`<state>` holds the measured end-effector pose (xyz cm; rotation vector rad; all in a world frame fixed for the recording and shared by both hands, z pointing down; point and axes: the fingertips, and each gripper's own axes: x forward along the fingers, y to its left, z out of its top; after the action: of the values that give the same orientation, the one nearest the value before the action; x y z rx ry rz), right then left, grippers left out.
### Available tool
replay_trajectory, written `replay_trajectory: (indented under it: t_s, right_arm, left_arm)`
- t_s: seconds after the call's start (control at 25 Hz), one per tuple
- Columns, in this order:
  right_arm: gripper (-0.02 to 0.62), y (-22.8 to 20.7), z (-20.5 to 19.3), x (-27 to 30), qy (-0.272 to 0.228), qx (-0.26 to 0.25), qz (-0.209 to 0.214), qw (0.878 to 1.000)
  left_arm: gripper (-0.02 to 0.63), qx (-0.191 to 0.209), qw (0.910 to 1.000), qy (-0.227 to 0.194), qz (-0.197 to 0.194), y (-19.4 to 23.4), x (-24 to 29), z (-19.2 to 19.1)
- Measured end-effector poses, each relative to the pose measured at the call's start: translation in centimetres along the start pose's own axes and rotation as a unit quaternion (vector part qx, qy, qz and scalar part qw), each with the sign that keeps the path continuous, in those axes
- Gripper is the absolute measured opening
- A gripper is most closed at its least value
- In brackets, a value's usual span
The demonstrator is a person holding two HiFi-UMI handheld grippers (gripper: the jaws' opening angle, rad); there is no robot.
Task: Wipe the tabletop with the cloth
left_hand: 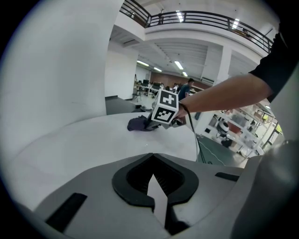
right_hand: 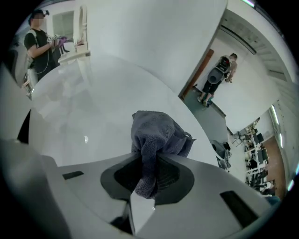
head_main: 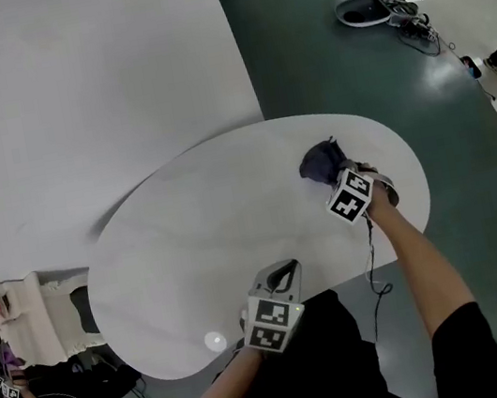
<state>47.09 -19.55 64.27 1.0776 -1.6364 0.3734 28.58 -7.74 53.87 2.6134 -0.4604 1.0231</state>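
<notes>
Right gripper (head_main: 337,174) is clamped on the dark cloth (head_main: 319,163) around 2 o'clock on the white tabletop (head_main: 206,229), while the left gripper (head_main: 285,274) sits pinched closed and empty near 6.

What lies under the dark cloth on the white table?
Only the white tabletop shows around the cloth, which the right tool grips by a fold. The patch directly beneath is covered, so anything there cannot be seen.

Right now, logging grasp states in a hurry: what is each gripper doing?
Left gripper: closed, holding nothing.
Right gripper: closed on the dark cloth.
</notes>
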Motion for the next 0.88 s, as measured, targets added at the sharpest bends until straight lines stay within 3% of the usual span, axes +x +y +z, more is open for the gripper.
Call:
replay_trajectory:
  t_s: [0.24,0.88]
  right_arm:
    - [0.055,3.0,4.3,0.7,0.01,-0.079,0.009,0.997]
    - [0.054,10.2,13.8,2.0,-0.005,-0.162,0.039,0.986]
  left_arm:
    - [0.006,-0.029,0.9993,0.008,0.023,2.1,-0.7,-1.8]
    - [0.006,-0.107,0.9886,0.011,0.105,9.4,-3.0,-6.3]
